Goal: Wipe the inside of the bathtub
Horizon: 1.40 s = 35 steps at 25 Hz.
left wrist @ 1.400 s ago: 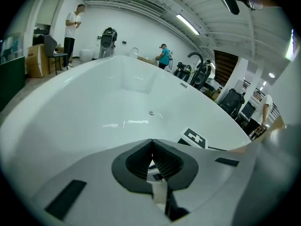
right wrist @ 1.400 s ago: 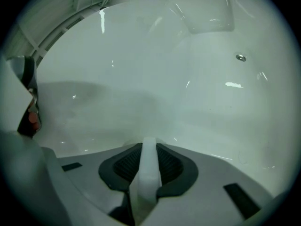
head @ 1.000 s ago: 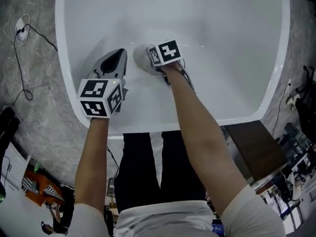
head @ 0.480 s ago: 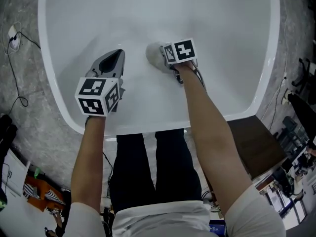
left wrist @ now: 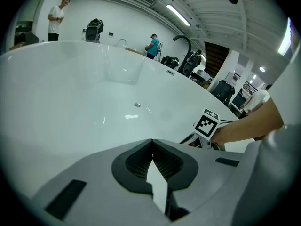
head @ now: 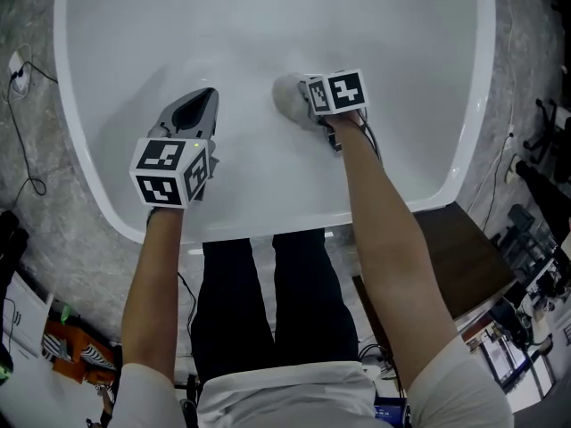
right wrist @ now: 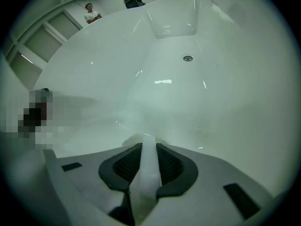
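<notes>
The white bathtub (head: 82, 181) fills the head view, and both grippers reach down inside it. My right gripper (head: 287, 98) is shut on a white cloth (head: 284, 105) and presses it against the tub's inner surface. In the right gripper view the cloth (right wrist: 146, 171) runs between the pads and bunches out past the tips of the right gripper (right wrist: 143, 140). My left gripper (head: 203, 98) hovers to the left of it, shut with nothing held. In the left gripper view the left gripper (left wrist: 151, 141) has its tips touching. The drain (right wrist: 187, 58) lies farther along the tub floor.
Grey stone floor surrounds the tub, with cables (head: 20, 69) at the left. A dark wooden unit (head: 464, 257) stands by the tub's near right corner. People (left wrist: 56, 17) stand far off beyond the rim. The tub walls slope up on all sides.
The right gripper has slid the cloth to the right across the tub's surface. The left gripper has drifted slightly right alongside it, still shut.
</notes>
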Available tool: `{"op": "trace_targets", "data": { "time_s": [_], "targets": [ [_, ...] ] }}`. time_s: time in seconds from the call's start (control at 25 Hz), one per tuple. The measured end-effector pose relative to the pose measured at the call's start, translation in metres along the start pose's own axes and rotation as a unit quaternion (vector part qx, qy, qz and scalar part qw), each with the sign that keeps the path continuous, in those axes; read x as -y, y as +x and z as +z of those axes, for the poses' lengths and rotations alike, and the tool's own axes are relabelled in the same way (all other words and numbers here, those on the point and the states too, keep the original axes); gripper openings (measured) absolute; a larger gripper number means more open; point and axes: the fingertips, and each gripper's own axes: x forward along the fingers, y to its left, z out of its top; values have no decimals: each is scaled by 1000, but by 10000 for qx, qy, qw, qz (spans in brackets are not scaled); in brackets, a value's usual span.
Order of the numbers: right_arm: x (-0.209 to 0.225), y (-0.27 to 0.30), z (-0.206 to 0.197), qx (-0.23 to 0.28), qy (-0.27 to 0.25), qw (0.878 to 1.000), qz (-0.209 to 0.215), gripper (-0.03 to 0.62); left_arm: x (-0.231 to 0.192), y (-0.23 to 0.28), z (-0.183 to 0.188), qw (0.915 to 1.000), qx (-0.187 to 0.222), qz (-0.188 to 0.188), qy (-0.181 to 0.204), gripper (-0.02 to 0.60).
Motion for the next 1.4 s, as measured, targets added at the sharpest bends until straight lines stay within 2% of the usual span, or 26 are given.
{"op": "trace_targets", "data": {
  "time_s": [0.36, 0.84, 1.08, 1.4],
  "targets": [
    [47, -23, -15, -16, 93, 9995, -296, 100, 15, 10, -3, 9996, -90, -263, 63, 11],
    [99, -45, -31, -182, 62, 9978, -641, 100, 28, 25, -1, 9995, -121, -229, 189, 11],
    [117, -26, -31, -272, 2, 9961, -836, 100, 16, 35, -12, 9992, -234, -268, 185, 11],
    [132, 6, -23, -363, -128, 9954, -879, 100, -1, 44, -19, 9992, -297, -156, 212, 11]
  ]
}}
